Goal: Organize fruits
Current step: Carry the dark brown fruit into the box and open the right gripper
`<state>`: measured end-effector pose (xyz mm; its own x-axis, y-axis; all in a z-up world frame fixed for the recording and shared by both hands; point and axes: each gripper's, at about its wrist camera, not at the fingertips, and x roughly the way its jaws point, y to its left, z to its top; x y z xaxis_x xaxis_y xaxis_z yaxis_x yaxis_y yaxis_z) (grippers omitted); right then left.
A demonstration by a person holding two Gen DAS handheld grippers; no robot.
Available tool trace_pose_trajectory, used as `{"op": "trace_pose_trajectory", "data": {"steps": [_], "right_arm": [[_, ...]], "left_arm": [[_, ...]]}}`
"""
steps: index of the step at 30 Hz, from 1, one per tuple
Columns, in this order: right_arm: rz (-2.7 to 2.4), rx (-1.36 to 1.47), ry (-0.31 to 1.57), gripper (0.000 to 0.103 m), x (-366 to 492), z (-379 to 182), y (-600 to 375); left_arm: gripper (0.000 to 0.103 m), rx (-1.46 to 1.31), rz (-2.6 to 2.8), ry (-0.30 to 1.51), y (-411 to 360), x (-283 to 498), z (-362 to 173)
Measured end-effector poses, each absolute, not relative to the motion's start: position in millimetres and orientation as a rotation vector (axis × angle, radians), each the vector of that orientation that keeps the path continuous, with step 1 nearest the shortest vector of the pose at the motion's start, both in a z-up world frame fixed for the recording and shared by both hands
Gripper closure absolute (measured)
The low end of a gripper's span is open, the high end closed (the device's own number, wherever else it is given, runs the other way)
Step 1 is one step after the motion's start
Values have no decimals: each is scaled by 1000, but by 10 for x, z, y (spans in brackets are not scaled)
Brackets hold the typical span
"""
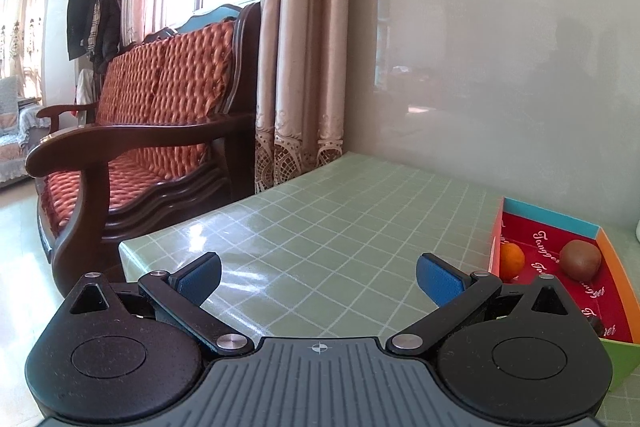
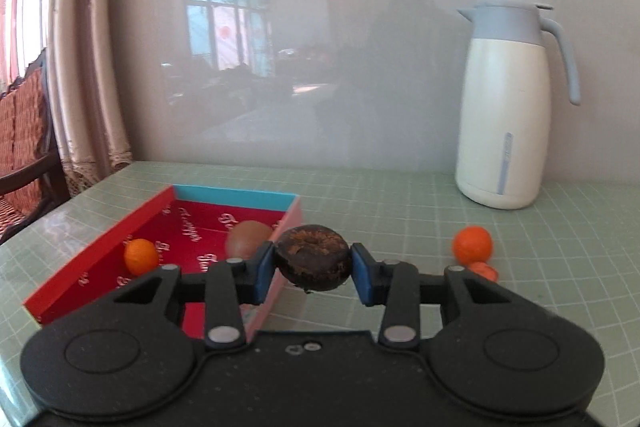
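Right gripper (image 2: pixel 313 269) up front has its jaws clamped on a dark wrinkly fruit (image 2: pixel 313 255), held above the counter (image 2: pixel 400 195) at the box's near right edge. Left gripper (image 1: pixel 319 277) has jaws wide, nothing between them. Big white jug (image 2: pixel 505 115) stands at the back. Red box (image 2: pixel 100 247) holds a kiwi (image 2: pixel 245 235) and small orange (image 2: pixel 140 255) (another orange (image 2: pixel 472 243) sits outside, right of it).

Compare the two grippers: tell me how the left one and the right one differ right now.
The left gripper stands open with nothing between its pads; the right gripper is shut on a dark brown fruit. The left gripper hangs over bare green table beside the red box; the right gripper carries its fruit by the box's near corner. Both have black bodies and blue pads.
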<state>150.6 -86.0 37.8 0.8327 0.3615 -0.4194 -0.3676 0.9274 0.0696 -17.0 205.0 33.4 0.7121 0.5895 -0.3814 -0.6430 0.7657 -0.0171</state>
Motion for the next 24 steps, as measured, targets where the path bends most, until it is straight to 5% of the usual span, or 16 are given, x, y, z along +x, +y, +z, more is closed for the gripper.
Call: {"op": "trace_pose_trajectory", "data": {"steps": [19,24], "right_arm": [[564,-163,503,63,1356,242,-93],[549,-168,483,48,1323,262,-120]], "left_arm": [[0,-171,706,374,2173,-238,321],[0,-167,701,376,2146,-224,320]]}}
